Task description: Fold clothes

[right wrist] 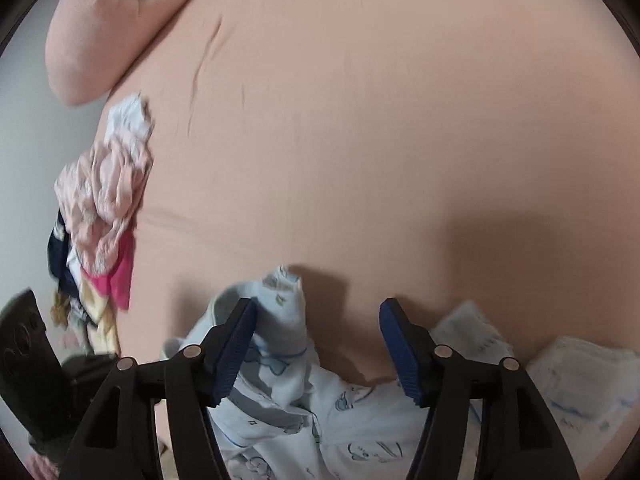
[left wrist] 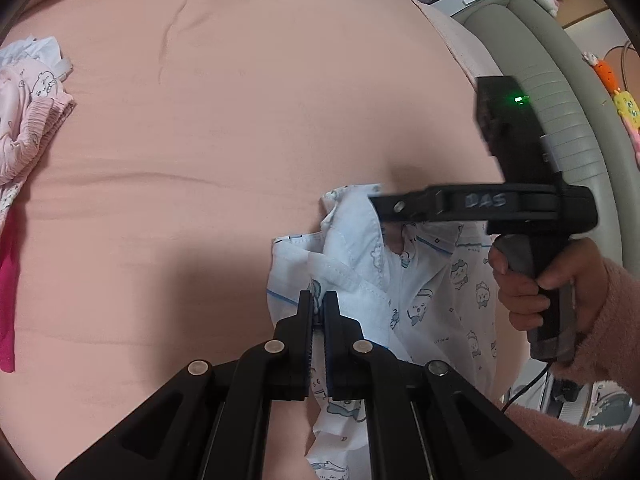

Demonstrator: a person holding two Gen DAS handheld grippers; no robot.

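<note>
I noted my left tongs [left wrist: 319,300] clamped on the shirt [left wrist: 420,280], bunched on the bed [left wrist: 240,120] at lower centre. My right tongs [right wrist: 318,344] stood wide above it. No fold visible; the pile [right wrist: 104,200] at left remained untouched.

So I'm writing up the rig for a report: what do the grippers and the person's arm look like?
Both grippers are black plastic linkages with silver pivot pins and ribbed blue finger pads. The right gripper has raised lettering on its side, a green light on top, a pistol grip and a thin black cable. The right hand wears a fuzzy pink sleeve.
</note>
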